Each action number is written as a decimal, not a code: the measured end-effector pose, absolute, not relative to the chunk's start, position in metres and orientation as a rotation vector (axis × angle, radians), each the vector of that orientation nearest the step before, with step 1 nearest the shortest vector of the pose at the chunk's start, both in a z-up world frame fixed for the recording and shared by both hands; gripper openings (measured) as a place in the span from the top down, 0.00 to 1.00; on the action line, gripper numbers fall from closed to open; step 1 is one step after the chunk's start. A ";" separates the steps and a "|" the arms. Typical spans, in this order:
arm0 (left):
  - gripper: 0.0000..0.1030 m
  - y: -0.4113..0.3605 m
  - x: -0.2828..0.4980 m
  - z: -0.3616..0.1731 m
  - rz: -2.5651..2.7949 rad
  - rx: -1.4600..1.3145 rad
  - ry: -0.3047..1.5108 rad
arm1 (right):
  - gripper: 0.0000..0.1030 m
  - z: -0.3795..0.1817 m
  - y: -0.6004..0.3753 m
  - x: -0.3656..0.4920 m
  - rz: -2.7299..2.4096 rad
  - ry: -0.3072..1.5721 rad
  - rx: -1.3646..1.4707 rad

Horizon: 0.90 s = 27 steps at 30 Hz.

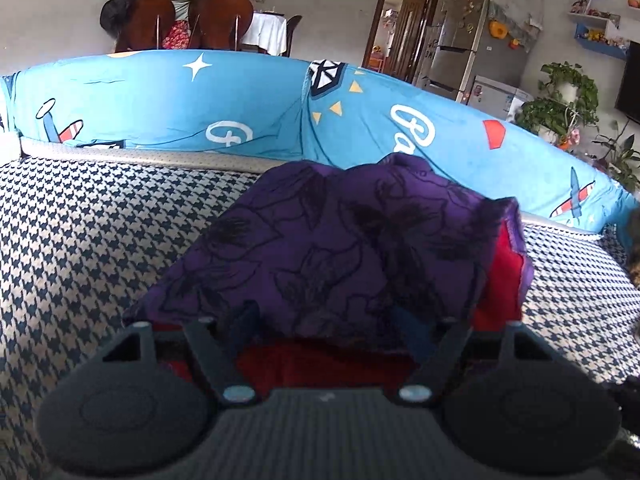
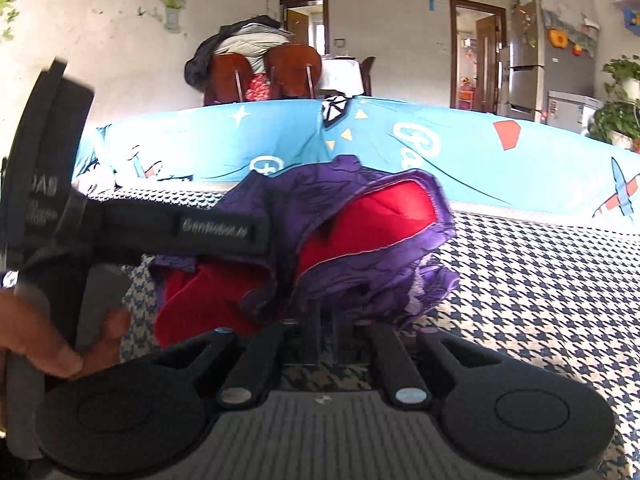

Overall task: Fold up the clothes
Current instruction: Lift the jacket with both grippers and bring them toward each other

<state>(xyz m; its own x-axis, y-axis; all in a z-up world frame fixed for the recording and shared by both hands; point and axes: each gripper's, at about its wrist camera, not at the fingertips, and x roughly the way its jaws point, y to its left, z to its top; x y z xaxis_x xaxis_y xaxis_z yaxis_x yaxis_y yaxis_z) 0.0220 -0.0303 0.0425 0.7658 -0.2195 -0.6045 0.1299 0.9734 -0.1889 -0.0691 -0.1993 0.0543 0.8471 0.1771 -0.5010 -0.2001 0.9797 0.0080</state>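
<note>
On the houndstooth sofa seat (image 1: 92,240), in front of the blue cartoon-print cover (image 1: 248,100), the purple floral garment (image 1: 332,240) is lying bunched, its red lining (image 2: 372,220) turning outward. The left tool (image 1: 326,320) is standing with its jaws apart astride the garment's near edge, pressing on nothing. The right tool (image 2: 326,320) is sitting at the garment's near hem with its jaws close together; whether cloth is pinched between them cannot be told. A hand (image 2: 48,344) is gripping the left tool's handle. Risk: with neither hold confirmed, any lift is likely to let the loose layers slide, so the fold collapses or the lining stays exposed. Fingertips of both tools are lying hidden under fabric, and the garment's full outline and type are hard to make out.
</note>
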 end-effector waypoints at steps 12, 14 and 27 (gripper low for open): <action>0.41 0.013 0.029 0.025 0.100 -0.106 0.755 | 0.38 0.058 -0.219 -0.050 0.148 0.593 0.085; 0.44 0.025 0.033 0.019 0.158 -0.118 0.791 | 0.36 0.056 -0.220 -0.048 0.138 0.611 0.087; 0.43 0.072 0.020 0.031 0.233 -0.260 0.747 | 0.31 0.061 -0.218 -0.046 0.157 0.616 0.117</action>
<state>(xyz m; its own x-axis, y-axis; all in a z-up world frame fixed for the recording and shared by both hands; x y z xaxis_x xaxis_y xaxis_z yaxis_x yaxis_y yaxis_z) 0.0203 0.0724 0.0306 0.7109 0.1159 -0.6937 -0.2994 0.9424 -0.1493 -0.0463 -0.2180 0.0610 0.8051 0.1813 -0.5647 -0.1118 0.9815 0.1557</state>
